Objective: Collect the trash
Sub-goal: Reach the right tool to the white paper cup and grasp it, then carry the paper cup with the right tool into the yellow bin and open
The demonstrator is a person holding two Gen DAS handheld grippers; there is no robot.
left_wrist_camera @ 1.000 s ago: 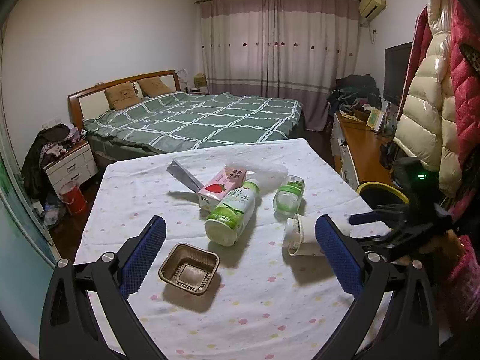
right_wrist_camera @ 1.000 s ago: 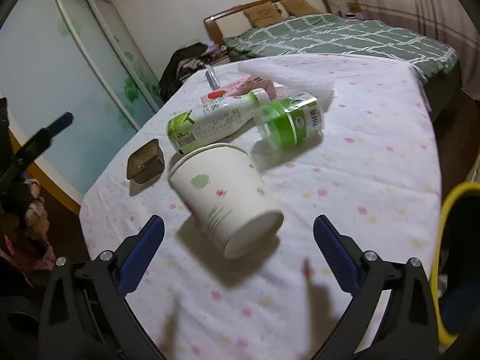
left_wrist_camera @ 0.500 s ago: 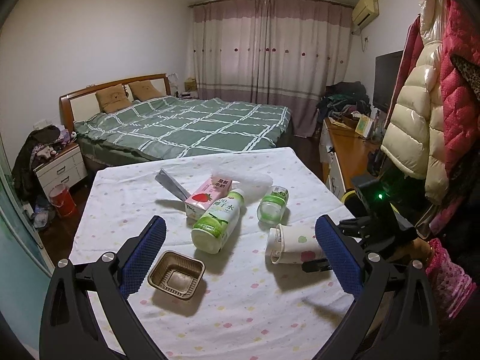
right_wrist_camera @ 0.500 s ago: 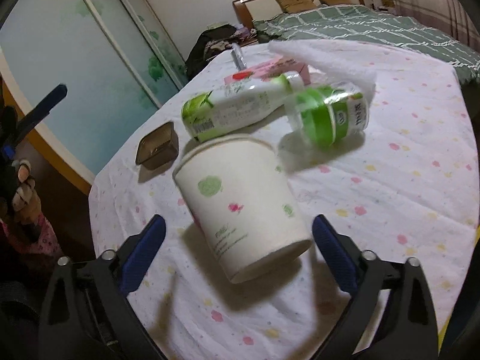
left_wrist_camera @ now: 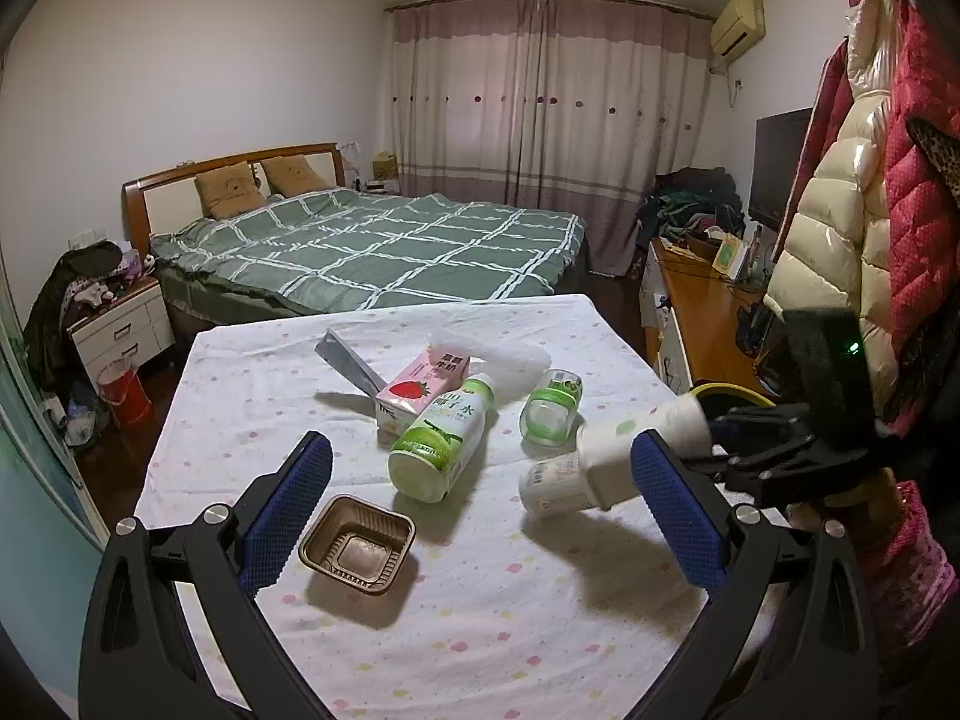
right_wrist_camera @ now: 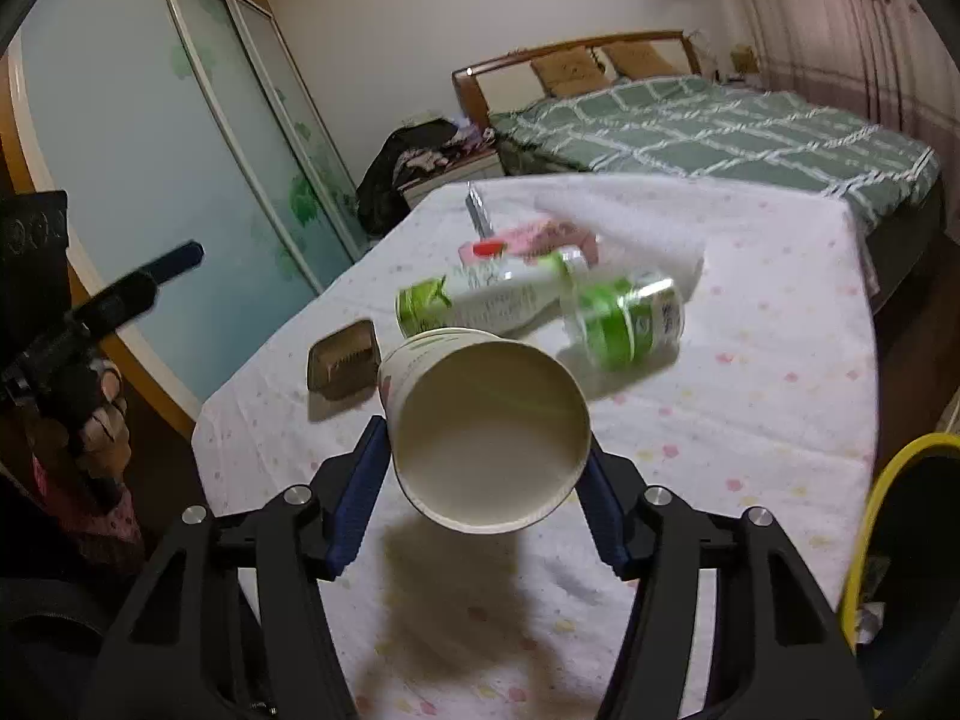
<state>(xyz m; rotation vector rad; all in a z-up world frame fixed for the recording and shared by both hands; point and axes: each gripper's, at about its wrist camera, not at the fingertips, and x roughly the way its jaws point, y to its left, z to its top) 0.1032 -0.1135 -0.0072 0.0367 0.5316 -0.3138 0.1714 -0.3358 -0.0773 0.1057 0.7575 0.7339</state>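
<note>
My right gripper (right_wrist_camera: 486, 468) is shut on a white paper cup (right_wrist_camera: 489, 438), held on its side above the table with its base toward the camera. The cup also shows in the left wrist view (left_wrist_camera: 594, 462), lifted off the cloth at the right. My left gripper (left_wrist_camera: 480, 516) is open and empty above the table's near edge. On the table lie a brown plastic tray (left_wrist_camera: 358, 543), a green-and-white bottle (left_wrist_camera: 441, 438), a small green jar (left_wrist_camera: 552, 405), a pink strawberry milk carton (left_wrist_camera: 420, 381) and a silver wrapper (left_wrist_camera: 348, 363).
A yellow-rimmed black bin (right_wrist_camera: 900, 564) stands beside the table's right edge; it also shows in the left wrist view (left_wrist_camera: 729, 396). A bed (left_wrist_camera: 372, 252) lies beyond the table. Coats (left_wrist_camera: 870, 228) hang at the right. A wardrobe (right_wrist_camera: 180, 180) stands to the left.
My right gripper closed on the paper cup and lifted it off the table, tipping its base toward the camera. My left gripper drew back slightly and stayed open.
</note>
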